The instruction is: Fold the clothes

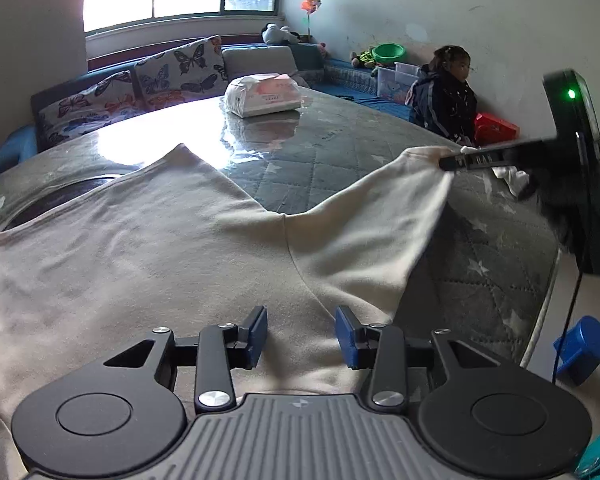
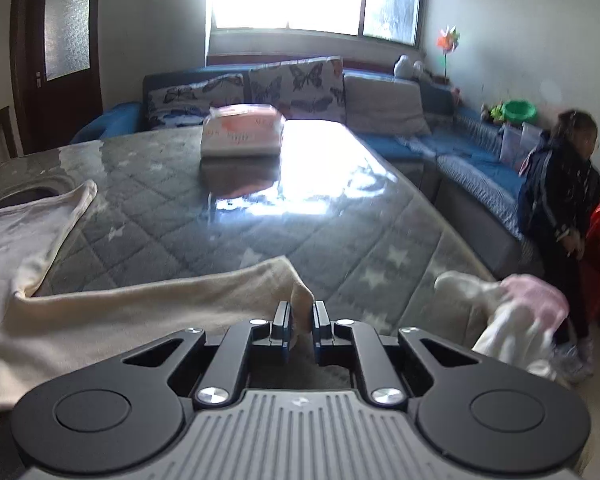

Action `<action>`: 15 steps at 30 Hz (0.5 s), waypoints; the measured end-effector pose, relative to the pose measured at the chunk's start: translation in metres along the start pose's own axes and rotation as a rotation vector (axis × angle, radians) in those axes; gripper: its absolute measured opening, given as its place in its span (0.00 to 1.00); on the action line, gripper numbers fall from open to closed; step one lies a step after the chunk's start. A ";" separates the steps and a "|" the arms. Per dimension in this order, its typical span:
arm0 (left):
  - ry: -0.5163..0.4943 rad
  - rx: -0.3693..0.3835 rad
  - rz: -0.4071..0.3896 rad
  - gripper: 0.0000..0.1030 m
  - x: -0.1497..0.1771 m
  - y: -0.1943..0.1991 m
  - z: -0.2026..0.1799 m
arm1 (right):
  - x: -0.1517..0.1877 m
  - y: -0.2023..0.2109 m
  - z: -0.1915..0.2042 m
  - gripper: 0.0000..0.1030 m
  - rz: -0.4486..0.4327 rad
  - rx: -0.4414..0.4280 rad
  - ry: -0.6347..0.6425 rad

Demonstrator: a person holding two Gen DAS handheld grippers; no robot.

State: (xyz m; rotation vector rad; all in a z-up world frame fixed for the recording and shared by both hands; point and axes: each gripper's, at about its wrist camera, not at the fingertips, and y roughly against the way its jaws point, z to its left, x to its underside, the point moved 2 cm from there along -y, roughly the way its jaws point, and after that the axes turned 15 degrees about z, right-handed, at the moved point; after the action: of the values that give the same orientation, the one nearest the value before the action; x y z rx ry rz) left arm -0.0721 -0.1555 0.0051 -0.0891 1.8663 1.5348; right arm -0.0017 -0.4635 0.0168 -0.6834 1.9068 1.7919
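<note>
The left gripper [image 1: 301, 336] hovers with its blue pads apart over the body of the cream shirt [image 1: 160, 264], gripping nothing. The shirt lies spread on the quilted table [image 1: 340, 152], its right-hand sleeve [image 1: 380, 216] lifted off the surface. The right gripper [image 2: 301, 322] is nearly closed, pinching that sleeve's cuff [image 2: 296, 292] between its pads. The step in hand looks like folding this sleeve across the body. To do it well, carry the cuff low and level toward the shirt's middle, keeping the cloth taut enough that the crease falls straight along the shoulder seam. The left gripper would best press the body down near the armpit so the shirt does not slide. A loose heap of clothes [image 2: 512, 312] waits at the table's edge.
</note>
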 end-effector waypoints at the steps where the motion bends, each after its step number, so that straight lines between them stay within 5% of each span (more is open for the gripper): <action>1: -0.008 0.000 -0.001 0.40 0.001 0.000 -0.001 | -0.003 -0.002 0.000 0.09 -0.004 0.016 -0.003; 10: -0.022 -0.004 -0.004 0.46 0.000 0.000 -0.003 | -0.002 -0.016 -0.002 0.13 0.020 0.050 -0.007; 15: -0.022 0.010 -0.010 0.49 -0.002 0.001 -0.005 | -0.015 -0.002 0.022 0.38 -0.018 -0.057 0.057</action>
State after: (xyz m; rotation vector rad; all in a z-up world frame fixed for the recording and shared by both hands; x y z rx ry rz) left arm -0.0733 -0.1599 0.0073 -0.0760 1.8538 1.5137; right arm 0.0110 -0.4407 0.0227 -0.7767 1.8865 1.8399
